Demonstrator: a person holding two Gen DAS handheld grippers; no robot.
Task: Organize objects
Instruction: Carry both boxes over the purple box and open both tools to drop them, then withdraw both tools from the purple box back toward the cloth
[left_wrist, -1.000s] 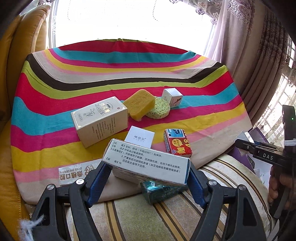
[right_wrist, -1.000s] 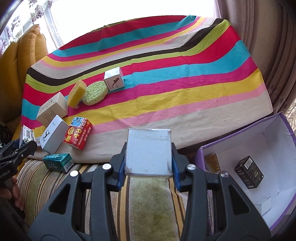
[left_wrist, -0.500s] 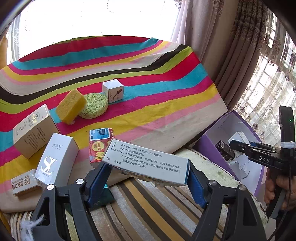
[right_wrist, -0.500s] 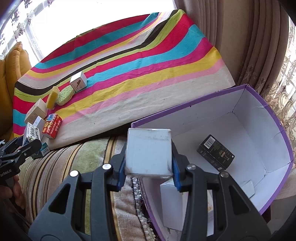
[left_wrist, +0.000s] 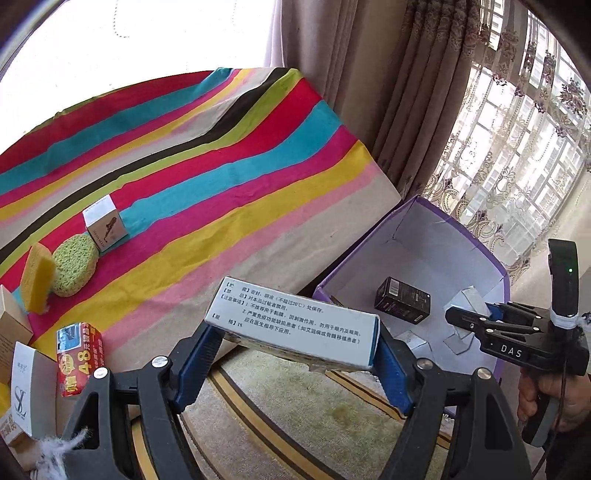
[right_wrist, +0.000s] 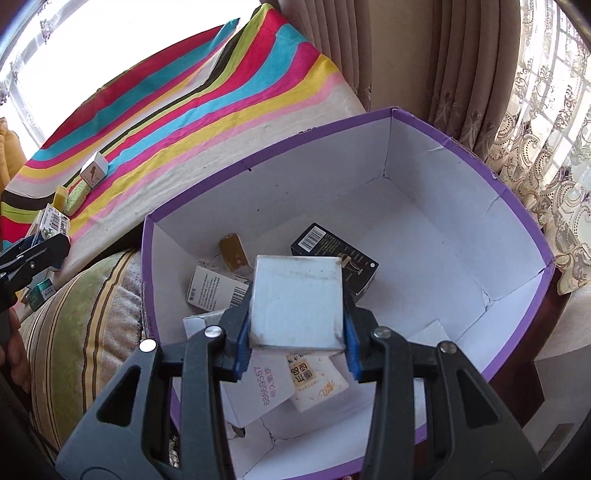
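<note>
The sorting looks roughly half done, judging by where things lie. Inside the purple box (right_wrist: 517, 206) there are already a black carton (right_wrist: 332, 254), a small gold packet (right_wrist: 233, 252), a white barcoded carton (right_wrist: 214, 290) and some flat white packs at the near wall.

The right claw (right_wrist: 295, 332) is closed on a plain white box (right_wrist: 297, 301) and holds it above the box's near-left part, over those flat packs. The left claw (left_wrist: 295, 354) is clamped across the ends of a long white medicine carton (left_wrist: 295, 319), hanging over the striped sofa cushion (left_wrist: 332, 413), left of the purple box and not yet over its rim.

Left on the striped cloth (left_wrist: 221, 177): a small white cube box (left_wrist: 105, 223), a green sponge (left_wrist: 74, 269), a yellow sponge (left_wrist: 35, 277), a red pack (left_wrist: 79, 358) and a white SL carton (left_wrist: 27, 391) (more may sit beyond the left edge).

The far-right half of the box floor is bare, so there is room to release there. The walls stand tall; I judge the left claw needs to clear the near-left rim, and the right claw is occupying that corner, so crowding is the risk.
</note>
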